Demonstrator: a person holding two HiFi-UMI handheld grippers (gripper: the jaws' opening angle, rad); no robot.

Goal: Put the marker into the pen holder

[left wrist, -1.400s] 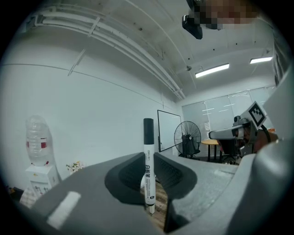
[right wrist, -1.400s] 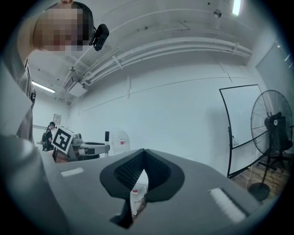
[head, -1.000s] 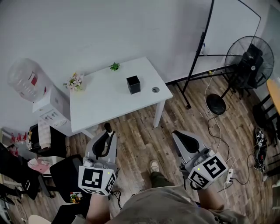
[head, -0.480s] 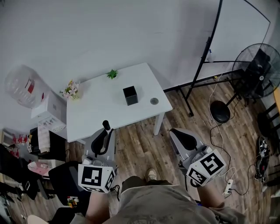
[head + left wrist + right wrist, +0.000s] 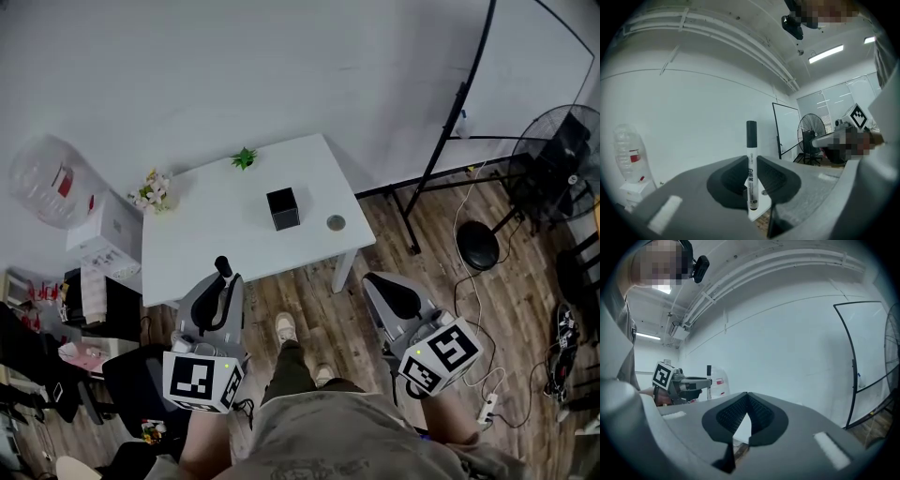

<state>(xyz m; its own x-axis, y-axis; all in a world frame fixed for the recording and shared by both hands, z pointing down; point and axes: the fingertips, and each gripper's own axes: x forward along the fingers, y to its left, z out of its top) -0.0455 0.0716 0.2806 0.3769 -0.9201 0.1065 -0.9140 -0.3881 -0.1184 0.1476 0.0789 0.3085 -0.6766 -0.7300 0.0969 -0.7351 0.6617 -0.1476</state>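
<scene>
- White-bodied, black-capped marker (image 5: 751, 140) stands upright, clamped between the left gripper (image 5: 751, 165) jaws, cap above them.
- Right gripper (image 5: 747, 397) jaws together, empty.
- Black square pen holder (image 5: 283, 207) on white table (image 5: 192, 246), well apart from the marker.

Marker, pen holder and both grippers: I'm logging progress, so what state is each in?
Marker: upright, clamped between the left jaws.
Left gripper: shut on the marker.
Right gripper: shut, nothing in it.
Pen holder: upright on the table, marker not yet in it.
</scene>
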